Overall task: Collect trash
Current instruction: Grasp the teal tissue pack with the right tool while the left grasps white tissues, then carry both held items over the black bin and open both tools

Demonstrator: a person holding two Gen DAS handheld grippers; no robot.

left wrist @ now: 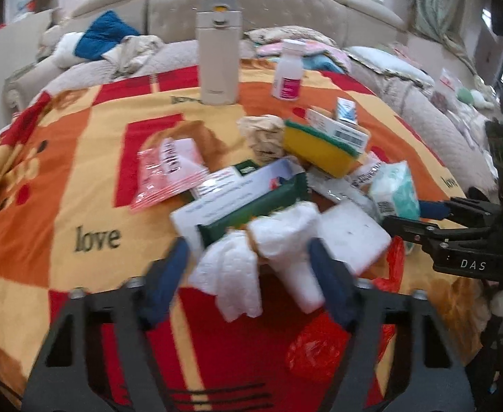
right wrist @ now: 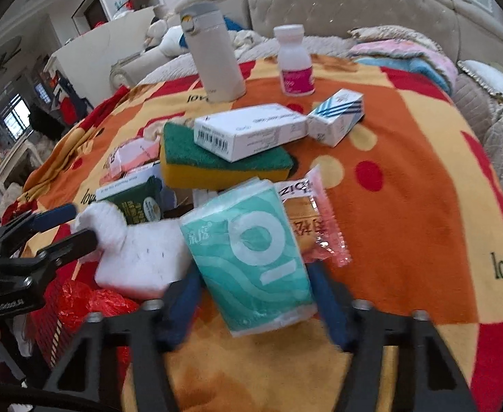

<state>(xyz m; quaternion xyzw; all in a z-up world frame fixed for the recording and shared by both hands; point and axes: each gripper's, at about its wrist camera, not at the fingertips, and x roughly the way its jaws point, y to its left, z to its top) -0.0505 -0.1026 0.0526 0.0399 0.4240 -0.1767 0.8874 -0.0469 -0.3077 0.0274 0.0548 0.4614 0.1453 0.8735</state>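
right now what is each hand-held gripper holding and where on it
The left hand-held gripper straddles crumpled white tissue; the right hand-held gripper straddles the near end of the teal tissue pack. Motion blur hides whether either pair of pads presses yet.

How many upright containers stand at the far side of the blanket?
2. A tall beige flask stands at the far left, and a small white bottle with a pink label stands just right of it. Clutter might hide others.

Glossy plastic tissue pack (right wrist: pixel 251 257), crumpled white paper towel (left wrist: pixel 251 257), rough green-topped sponge (right wrist: pixel 217 161), fleecy blanket (right wrist: pixel 406 189).
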